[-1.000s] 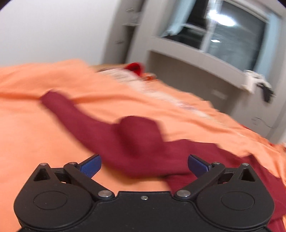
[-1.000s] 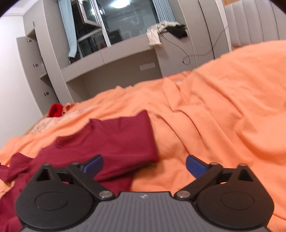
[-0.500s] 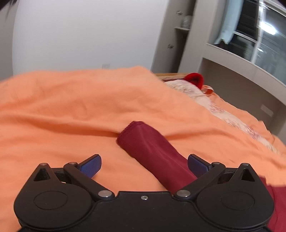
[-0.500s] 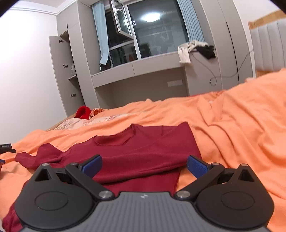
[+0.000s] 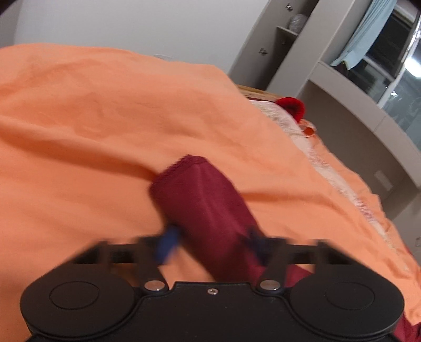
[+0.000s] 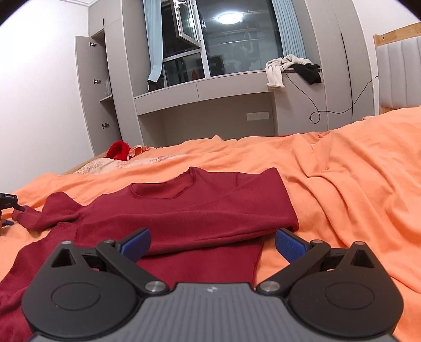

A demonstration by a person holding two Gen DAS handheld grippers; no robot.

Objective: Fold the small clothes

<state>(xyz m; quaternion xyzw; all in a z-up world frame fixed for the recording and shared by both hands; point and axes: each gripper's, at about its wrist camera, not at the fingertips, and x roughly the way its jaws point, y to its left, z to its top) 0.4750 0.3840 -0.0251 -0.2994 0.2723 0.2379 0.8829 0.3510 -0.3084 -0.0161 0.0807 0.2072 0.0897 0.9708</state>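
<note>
A dark red long-sleeved top (image 6: 200, 210) lies flat on the orange bed, neckline toward 12 o'clock, one sleeve folded across its body, the other sleeve (image 5: 208, 210) stretched toward 9 o'clock.

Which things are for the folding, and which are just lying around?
For the folding:
dark red sweater
its sleeve, between the closing fingers of the left gripper
right gripper, open

Just lying around:
bright red cloth
white garment
black garment
cable

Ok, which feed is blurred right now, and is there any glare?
Left wrist view: motion blur smears the closing left gripper around the maroon sleeve. Right wrist view: sharp; the ceiling lamp's reflection glares in the window; fisheye bends the wardrobe.
</note>
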